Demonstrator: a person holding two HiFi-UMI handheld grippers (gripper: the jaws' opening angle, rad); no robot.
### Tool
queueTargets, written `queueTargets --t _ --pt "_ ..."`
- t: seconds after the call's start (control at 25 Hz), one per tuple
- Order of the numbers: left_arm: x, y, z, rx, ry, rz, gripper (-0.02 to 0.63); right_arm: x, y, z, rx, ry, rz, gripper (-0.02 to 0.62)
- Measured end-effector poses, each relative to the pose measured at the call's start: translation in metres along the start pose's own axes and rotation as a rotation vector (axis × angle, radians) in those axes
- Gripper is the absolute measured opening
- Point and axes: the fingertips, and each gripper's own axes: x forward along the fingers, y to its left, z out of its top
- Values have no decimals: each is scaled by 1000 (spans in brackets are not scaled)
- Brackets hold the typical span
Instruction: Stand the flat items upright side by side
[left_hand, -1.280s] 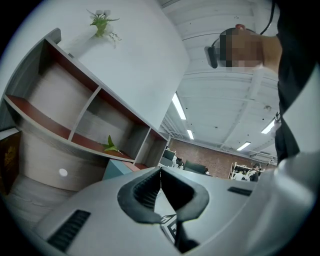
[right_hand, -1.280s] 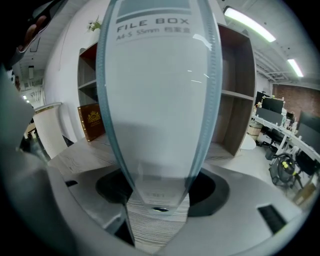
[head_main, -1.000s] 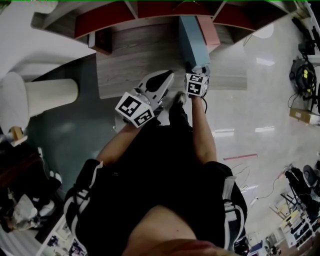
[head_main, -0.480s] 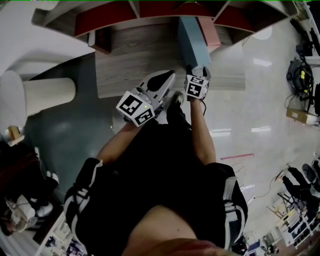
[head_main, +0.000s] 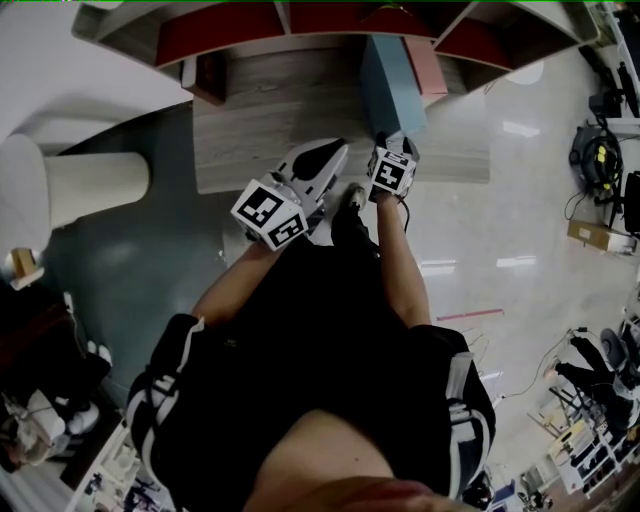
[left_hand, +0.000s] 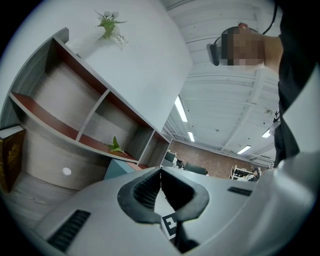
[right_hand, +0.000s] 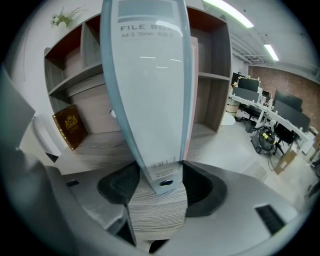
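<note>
One shelf (head_main: 270, 120) holds a blue file box (head_main: 388, 85) against a pink box (head_main: 427, 65).

We log a curved shelf unit (head_main: 230, 30) with red-brown boards and a wood-grain ledge (head_main: 270, 120) running below it. A white round pedestal (head_main: 95, 185) lies on its side at left on the grey floor; the glossy pale floor (head_main: 520, 210) is at right. A yellow-black vacuum cleaner (head_main: 592, 155) sits far right, with a cardboard box (head_main: 595, 235) just below it. There is a green sprig (left_hand: 109, 22) on the shelf top and a small leafy plant (left_hand: 115, 146) inside a compartment. Ceiling strip lights (left_hand: 181, 109), a brick wall (left_hand: 210, 162) and office desks (right_hand: 280, 107) are behind.
</note>
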Motion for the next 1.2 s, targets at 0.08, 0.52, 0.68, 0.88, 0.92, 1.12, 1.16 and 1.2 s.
queueTargets --t 0.08,0.52,0.68,0.88,0.92,1.12,1.16,1.2 --pt "-2 -1 2 1 -3 1 25 1 1 1 27 1 -4 282" --pt "-16 10 9 7 -18 25 25 21 2 16 93 1 -25 247" --pt "-20 14 11 6 -20 39 25 24 3 19 107 7 -31 242" --pt "-23 20 11 2 -23 52 25 27 3 31 104 -13 -43 242" --pt "-24 21 11 1 -23 54 25 27 3 32 104 -12 -42 242" --pt "-25 23 13 -2 -25 60 25 32 5 35 107 -15 -39 242" --pt "-24 24 13 -2 -25 62 25 33 5 36 107 -13 -39 242" --pt "-24 25 12 -2 -24 64 25 34 5 37 106 -12 -38 242"
